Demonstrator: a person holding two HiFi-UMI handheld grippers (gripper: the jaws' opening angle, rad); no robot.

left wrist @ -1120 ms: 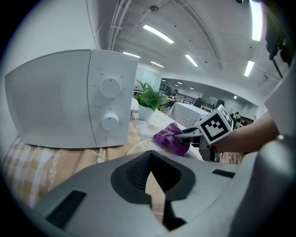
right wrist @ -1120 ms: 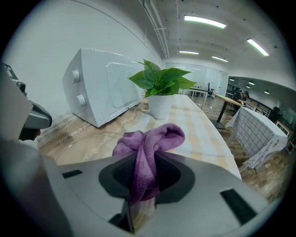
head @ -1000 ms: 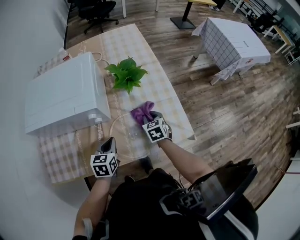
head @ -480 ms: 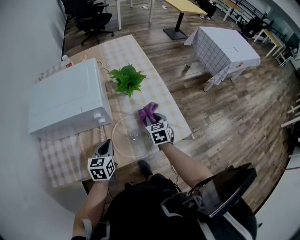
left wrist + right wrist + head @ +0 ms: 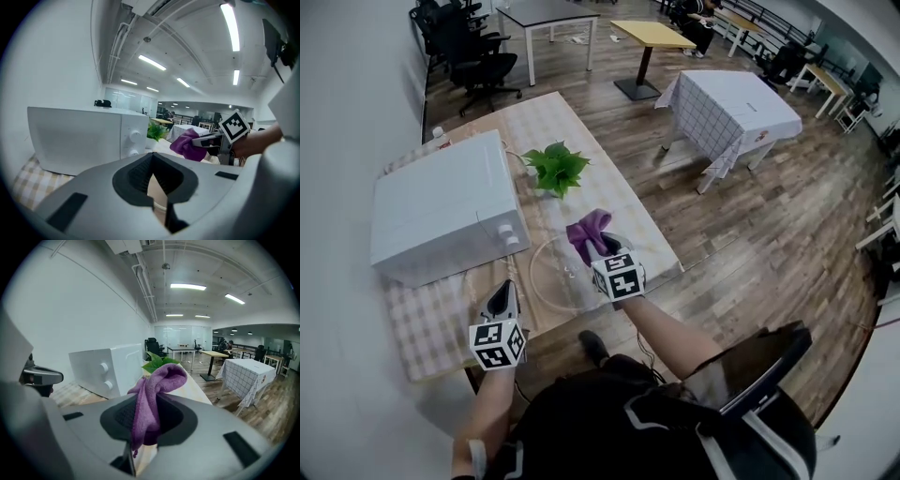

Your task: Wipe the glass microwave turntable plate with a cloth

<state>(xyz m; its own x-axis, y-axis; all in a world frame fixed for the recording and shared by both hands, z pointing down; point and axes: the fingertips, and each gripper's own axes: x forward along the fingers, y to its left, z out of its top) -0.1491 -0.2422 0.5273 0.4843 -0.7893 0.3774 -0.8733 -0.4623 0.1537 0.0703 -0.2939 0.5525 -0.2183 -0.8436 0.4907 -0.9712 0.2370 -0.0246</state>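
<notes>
The tabletop, covered in a pale checked cloth, filled the middle of my head view. The white microwave stood on its left part, with its two knobs facing the near edge. Just to the right of the microwave's front corner, the glass turntable plate lay flat on the tabletop close to the near edge. A small green plant stood beyond it, near the microwave's far side.

My right gripper reached in over the plate's right rim. In its own view the jaws were clenched on the purple cloth, which was pinched low between them and stood up out of them in a folded bunch. From the head view that bunch sat over the plate's far right rim, but I could not tell whether it touched the glass.

My left gripper hung off the plate's left side, near the rim and apart from it as far as I could judge. In the left gripper view its jaws met at the tips, and I could make out nothing held between them.
</notes>
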